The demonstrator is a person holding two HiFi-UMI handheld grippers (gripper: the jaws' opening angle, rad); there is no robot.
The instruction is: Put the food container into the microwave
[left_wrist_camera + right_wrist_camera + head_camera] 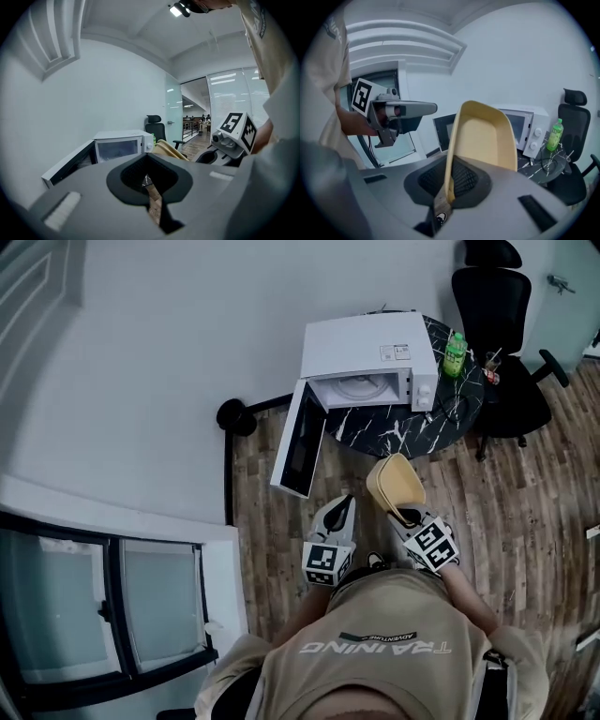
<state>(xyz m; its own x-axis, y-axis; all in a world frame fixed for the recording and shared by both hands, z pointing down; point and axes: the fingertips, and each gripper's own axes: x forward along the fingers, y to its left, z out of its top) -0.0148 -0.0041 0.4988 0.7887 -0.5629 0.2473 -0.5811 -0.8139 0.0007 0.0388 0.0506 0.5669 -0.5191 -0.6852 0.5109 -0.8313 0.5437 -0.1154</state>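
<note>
Nearest to me, my left gripper (341,505) has its 2 jaws drawn together on nothing and hangs in front of the microwave (369,356), on the side where its door (301,440) swings out. Just beside it, my right gripper (409,519) is clamped on 1 wall of the food container (395,485), a shallow tan tray that stands tipped up on edge from the jaws, its hollow facing the left gripper. The container is in the air in front of the microwave, well apart from it and short of the edge of the dark marbled table (405,433) that carries the oven. The door stands wide open and the cavity with its turntable (361,386) looks bare, so I judge the step in hand to be the carry to the opening. To do it well I should level the tray before it reaches the microwave, come in square to the cavity rather than across the door's edge, hold the left gripper wide of that door, and let go only once the base sits flat on the turntable. Past the microwave's control side stand a green bottle (455,352) and a black office chair (498,307), both clear of my line.
</note>
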